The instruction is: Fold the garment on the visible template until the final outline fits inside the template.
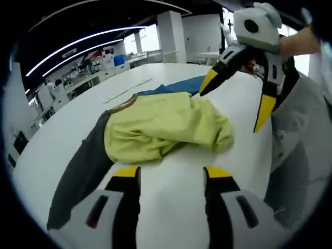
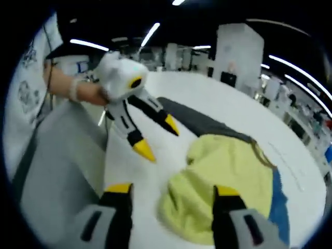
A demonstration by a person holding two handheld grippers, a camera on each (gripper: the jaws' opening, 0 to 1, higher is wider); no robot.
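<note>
A yellow-green garment [image 1: 166,127] with dark grey sleeves lies crumpled on a white table [image 1: 171,202]; one grey sleeve [image 1: 80,176] stretches toward my left. Under its far side a blue template [image 1: 179,85] peeks out. My left gripper [image 1: 171,176] stands open just short of the garment's near edge, nothing between its jaws. The right gripper [image 1: 236,104] hovers open above the garment's right end. In the right gripper view the garment [image 2: 228,181] lies under my open right gripper [image 2: 171,192], blue template [image 2: 280,202] at the right, and the left gripper [image 2: 158,137] hangs open above the table.
A person's hand [image 2: 78,91] and grey clothing [image 2: 57,171] sit close by the table edge. A long thin strip [image 1: 127,91] lies on the far table. Desks and pillars stand in the room beyond.
</note>
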